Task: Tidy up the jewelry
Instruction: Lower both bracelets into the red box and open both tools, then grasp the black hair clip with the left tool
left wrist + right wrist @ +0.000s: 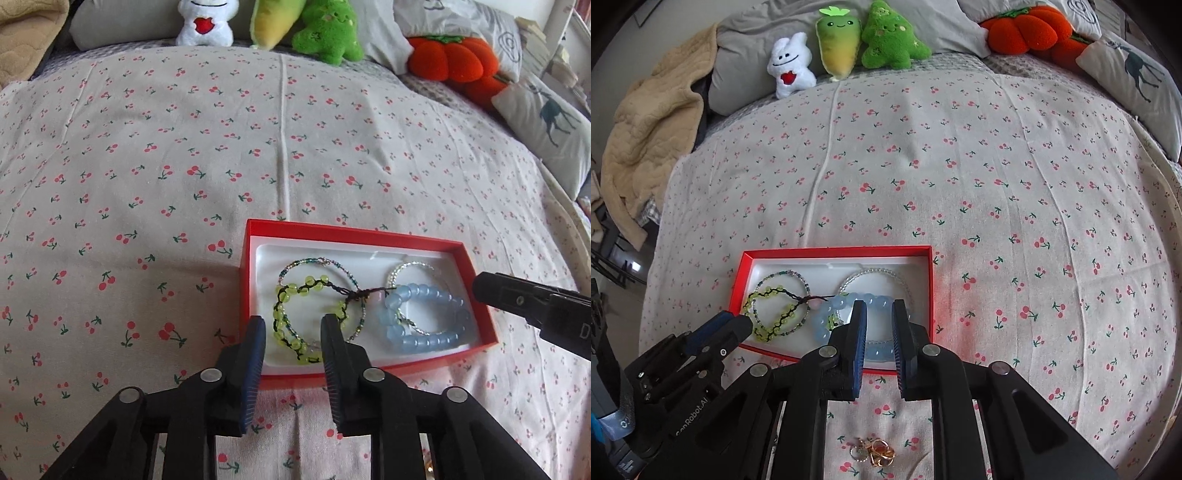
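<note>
A red box (255,229) (746,266) with a white liner lies on the bed. In it are a green bead bracelet (291,325) (768,295), a thin multicolour bead bracelet (317,262) (785,275), a silver bracelet (410,266) (871,275) and a blue bead bracelet (417,317) (846,301). My left gripper (293,325) is open and empty above the box's near left part. My right gripper (880,308) is open and empty above the blue bracelet. A small heap of gold and silver rings (873,452) lies on the sheet below my right gripper.
The cherry-print sheet (184,166) (997,184) covers the bed. Plush toys (325,33) (842,48), an orange pumpkin cushion (450,62) (1023,31) and a deer pillow (546,122) (1137,77) line the far edge. A beige blanket (650,129) hangs at the left.
</note>
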`<state>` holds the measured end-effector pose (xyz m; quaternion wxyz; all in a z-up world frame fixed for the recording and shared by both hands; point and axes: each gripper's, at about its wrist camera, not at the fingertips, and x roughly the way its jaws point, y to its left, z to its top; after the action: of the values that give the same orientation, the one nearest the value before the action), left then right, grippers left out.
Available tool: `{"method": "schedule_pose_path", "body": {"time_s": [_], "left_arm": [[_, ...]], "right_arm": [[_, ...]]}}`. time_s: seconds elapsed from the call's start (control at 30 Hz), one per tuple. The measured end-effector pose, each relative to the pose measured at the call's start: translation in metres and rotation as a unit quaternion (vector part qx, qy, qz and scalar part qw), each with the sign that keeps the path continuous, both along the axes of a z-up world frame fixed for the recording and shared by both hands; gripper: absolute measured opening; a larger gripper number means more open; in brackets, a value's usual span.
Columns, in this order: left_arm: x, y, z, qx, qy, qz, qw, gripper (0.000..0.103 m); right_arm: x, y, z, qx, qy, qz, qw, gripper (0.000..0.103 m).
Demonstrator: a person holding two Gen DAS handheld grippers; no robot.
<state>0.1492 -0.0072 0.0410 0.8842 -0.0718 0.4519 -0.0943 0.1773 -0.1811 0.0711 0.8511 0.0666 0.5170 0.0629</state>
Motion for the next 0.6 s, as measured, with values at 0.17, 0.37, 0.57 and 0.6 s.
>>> {"method": "schedule_pose_path", "body": {"time_s": [0.17, 0.37, 0.57, 0.6], "left_arm": [[-0.021, 0.007, 0.014, 0.021, -0.008, 0.004, 0.9997, 0.053], [-0.046, 0.019, 0.014, 0.053, 0.006, 0.013, 0.9985, 0.072], [-0.065, 0.030, 0.003, 0.057, 0.028, 0.015, 0.9978, 0.083], [-0.067, 0.031, 0.000, 0.055, 0.034, 0.015, 0.9978, 0.084]], "right_arm": [[-0.016, 0.001, 0.011, -0.011, -0.001, 0.014, 1.000, 0.038], [-0.040, -0.002, 0.017, -0.027, 0.002, 0.027, 0.999, 0.050], [-0.063, -0.001, 0.017, -0.033, 0.006, 0.049, 0.998, 0.058], [-0.067, -0.001, 0.017, -0.035, 0.006, 0.052, 0.998, 0.059]]}}
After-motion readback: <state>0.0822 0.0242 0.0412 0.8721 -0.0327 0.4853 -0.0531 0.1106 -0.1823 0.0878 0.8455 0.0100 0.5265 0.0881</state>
